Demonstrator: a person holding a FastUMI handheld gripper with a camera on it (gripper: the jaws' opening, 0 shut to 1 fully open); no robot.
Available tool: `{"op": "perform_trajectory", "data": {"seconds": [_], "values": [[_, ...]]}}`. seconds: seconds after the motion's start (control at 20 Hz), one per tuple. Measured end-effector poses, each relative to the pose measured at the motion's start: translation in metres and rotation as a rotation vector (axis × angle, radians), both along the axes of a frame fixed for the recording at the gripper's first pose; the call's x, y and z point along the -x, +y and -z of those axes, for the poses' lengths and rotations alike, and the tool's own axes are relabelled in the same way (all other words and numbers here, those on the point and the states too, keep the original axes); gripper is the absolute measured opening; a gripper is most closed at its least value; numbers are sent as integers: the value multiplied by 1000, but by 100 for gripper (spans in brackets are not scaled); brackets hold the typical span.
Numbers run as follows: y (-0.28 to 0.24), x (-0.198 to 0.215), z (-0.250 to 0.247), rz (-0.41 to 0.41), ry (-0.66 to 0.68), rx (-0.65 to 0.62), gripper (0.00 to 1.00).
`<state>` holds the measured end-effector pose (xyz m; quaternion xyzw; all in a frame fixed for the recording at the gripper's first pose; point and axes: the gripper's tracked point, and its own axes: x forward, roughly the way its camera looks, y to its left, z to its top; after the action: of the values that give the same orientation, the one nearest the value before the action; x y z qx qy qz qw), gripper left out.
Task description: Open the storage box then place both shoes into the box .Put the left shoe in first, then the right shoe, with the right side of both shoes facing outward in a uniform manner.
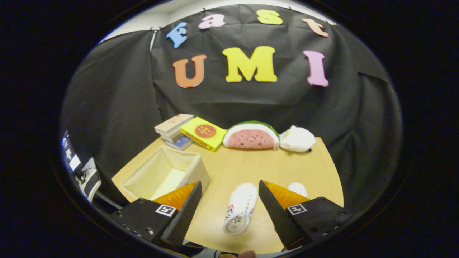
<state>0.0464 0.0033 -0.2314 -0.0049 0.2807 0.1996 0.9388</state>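
A cream fabric storage box [168, 172] stands open and empty on the wooden table [251, 165], just beyond my left finger [186, 204]. A small white shoe with red and blue stripes [241, 208] lies on the table between the two fingers, toe pointing away. A second white shoe [297, 187] peeks out behind my right finger [278, 208], mostly hidden by it. My gripper [229, 186] hovers above the table, open, with neither finger touching the shoe.
At the table's far side lie a stack of books [174, 130], a yellow box [203, 133], a watermelon-slice plush [251, 136] and a white plush [297, 139]. Some equipment [84, 172] sits off the table to the left.
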Motion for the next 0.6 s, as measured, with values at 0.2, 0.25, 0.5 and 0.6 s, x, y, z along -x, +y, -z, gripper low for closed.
{"op": "perform_trajectory", "data": {"seconds": [0.2,0.25,0.5,0.6], "values": [[-15,-6,93,35,214,7,96],[-18,-8,109,46,266,1,96],[-23,-24,163,70,401,-5,93],[-21,-30,175,57,427,1,93]]}}
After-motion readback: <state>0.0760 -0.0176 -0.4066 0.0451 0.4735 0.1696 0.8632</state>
